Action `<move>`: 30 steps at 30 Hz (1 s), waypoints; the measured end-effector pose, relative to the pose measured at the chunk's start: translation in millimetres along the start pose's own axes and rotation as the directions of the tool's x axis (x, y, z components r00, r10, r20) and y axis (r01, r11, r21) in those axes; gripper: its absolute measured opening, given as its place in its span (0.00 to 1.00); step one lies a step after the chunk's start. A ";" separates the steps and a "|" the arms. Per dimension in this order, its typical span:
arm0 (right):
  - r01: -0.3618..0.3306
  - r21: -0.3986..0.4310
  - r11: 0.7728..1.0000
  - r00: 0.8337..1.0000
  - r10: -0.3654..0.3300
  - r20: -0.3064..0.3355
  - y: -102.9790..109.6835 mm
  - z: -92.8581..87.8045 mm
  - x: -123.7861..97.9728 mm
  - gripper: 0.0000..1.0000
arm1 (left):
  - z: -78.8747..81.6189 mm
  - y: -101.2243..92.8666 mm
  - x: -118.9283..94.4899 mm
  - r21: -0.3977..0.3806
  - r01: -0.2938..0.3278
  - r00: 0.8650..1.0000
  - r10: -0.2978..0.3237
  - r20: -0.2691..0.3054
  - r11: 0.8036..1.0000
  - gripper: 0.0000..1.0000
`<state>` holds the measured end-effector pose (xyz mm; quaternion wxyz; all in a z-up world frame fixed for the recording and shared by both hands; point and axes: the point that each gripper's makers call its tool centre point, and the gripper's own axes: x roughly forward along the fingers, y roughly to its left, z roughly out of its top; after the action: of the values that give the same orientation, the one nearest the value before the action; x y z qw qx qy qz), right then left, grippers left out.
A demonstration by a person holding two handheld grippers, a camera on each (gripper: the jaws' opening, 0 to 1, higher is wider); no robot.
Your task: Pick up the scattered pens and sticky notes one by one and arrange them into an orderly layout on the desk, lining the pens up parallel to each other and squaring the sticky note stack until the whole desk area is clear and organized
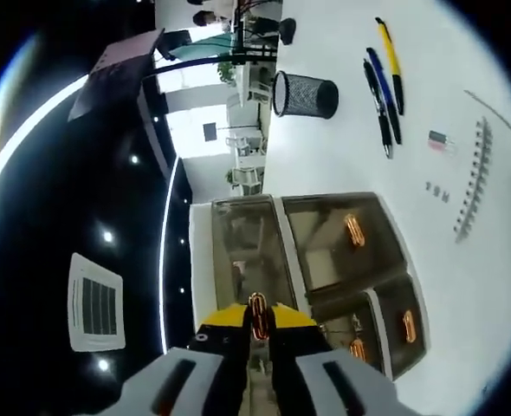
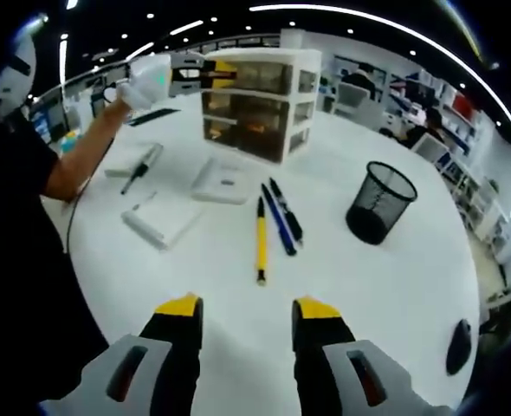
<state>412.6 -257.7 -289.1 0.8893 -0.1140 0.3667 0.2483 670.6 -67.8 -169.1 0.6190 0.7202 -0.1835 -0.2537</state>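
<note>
Three pens [image 2: 275, 225] lie side by side mid-desk [image 2: 394, 295], light, stiff and slippery, so I would grab one at its middle with my wide-open right gripper [image 2: 249, 314], while my left gripper [image 1: 257, 322] pinches a paper clip [image 1: 257, 315].

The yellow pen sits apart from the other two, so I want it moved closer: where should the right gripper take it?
Grip the yellow pen at mid-barrel, coming straight down from above with the jaws across its width. It lies flat on the white table, pointing away from the open right gripper, with bare table on its left and a gap to the blue pen.
</note>
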 end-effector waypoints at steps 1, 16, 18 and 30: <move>0.000 0.000 1.000 1.000 0.000 0.000 -0.1 -0.1 -0.1 0.40 | 0.7 0.2 -0.9 0.002 0.004 1.000 -0.004 0.001 1.000 0.08; -0.007 -0.019 1.000 1.000 0.007 -0.007 3.8 3.8 1.3 0.40 | 14.7 -0.8 -19.6 -0.039 0.114 0.992 -0.111 0.054 0.993 0.09; -0.007 -0.018 1.000 1.000 0.007 -0.005 3.7 3.9 1.6 0.40 | 16.6 -1.1 -22.3 -0.053 0.131 0.990 -0.128 0.061 0.990 0.09; -0.023 -0.025 0.999 1.000 0.022 -0.015 8.6 2.1 5.5 0.40 | 26.5 -4.3 -41.1 -0.065 0.210 0.974 -0.203 0.098 0.976 0.07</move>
<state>412.7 -247.7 -291.6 0.8823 -0.1228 0.3713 0.2620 621.7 -64.6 -170.5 0.6069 0.6994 -0.1260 -0.3559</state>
